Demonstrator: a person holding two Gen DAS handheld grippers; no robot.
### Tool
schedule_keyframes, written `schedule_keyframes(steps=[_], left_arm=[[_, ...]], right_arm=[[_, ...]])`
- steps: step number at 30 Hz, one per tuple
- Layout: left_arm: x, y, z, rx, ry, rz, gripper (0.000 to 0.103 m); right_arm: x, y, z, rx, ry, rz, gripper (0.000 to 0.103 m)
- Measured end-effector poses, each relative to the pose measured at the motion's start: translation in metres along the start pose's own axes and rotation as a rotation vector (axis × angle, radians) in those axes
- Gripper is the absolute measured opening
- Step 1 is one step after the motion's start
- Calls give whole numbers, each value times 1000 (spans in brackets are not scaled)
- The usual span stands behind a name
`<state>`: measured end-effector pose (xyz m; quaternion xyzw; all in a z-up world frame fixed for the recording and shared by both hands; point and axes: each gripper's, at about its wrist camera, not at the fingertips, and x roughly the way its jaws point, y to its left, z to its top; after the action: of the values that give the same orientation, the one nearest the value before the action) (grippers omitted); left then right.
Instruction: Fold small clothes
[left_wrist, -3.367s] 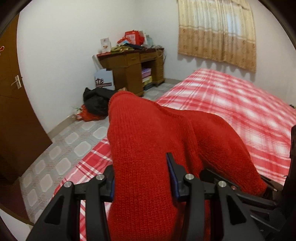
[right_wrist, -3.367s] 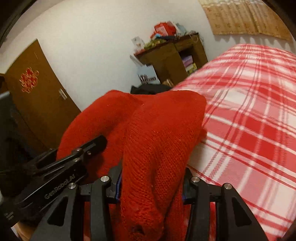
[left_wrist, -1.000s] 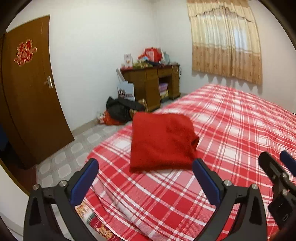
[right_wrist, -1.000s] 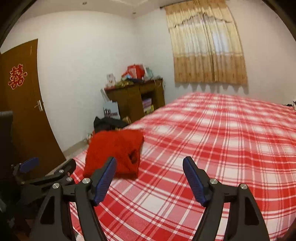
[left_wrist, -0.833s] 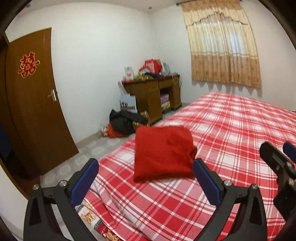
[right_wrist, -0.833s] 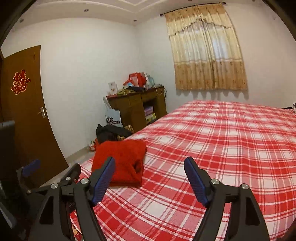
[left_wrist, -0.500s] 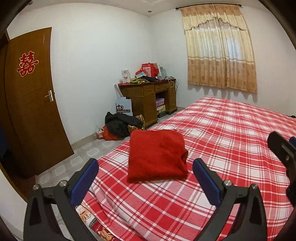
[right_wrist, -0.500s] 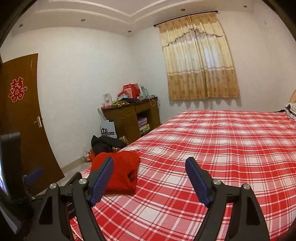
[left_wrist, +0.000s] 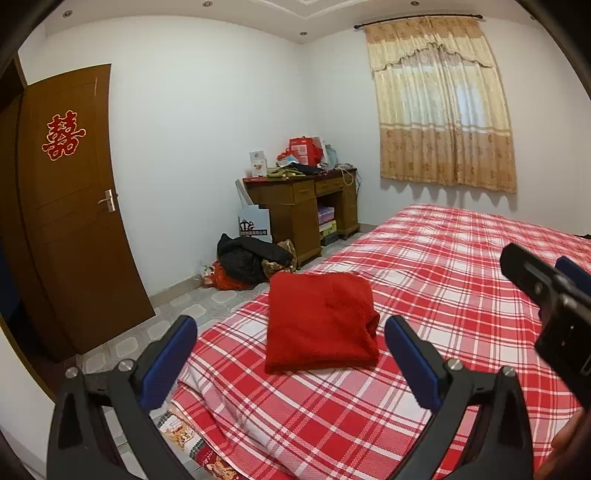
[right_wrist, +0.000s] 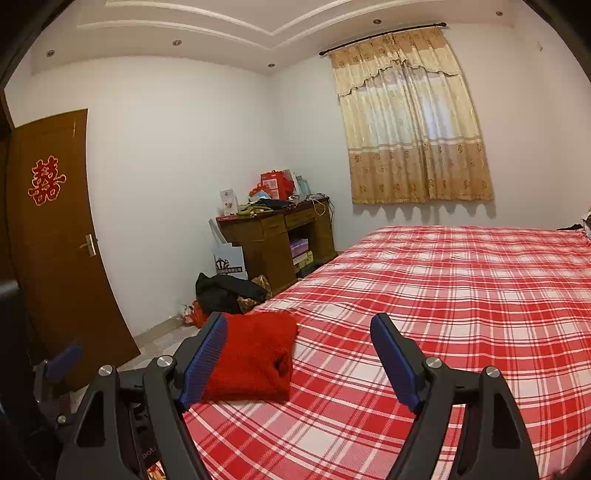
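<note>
Red sweater is seen folded into a compact square, laid flat on the plaid bed near its corner on the door side. Left gripper is held spread wide, empty, well short of the sweater. Right gripper likewise spread, nothing gripped, sweater beside its left finger.

The right hand-held gripper's left finger hides the red sweater's near corner.

White walls enclose a bedroom with a brown door bearing a red paper ornament. A cluttered wooden desk stands in the corner beside a curtained window, daylight glowing through. A checked red bed fills the right; pale tiles cover the floor.
</note>
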<state>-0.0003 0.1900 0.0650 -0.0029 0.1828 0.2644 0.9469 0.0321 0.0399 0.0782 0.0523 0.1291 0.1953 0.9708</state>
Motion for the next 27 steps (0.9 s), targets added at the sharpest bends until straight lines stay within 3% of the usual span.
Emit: schedule_keyframes(steps=[27], left_arm=[[13,-1,-5,-4,50,-7,103]], right_arm=[[7,-7,-16,34,52,-11,81]])
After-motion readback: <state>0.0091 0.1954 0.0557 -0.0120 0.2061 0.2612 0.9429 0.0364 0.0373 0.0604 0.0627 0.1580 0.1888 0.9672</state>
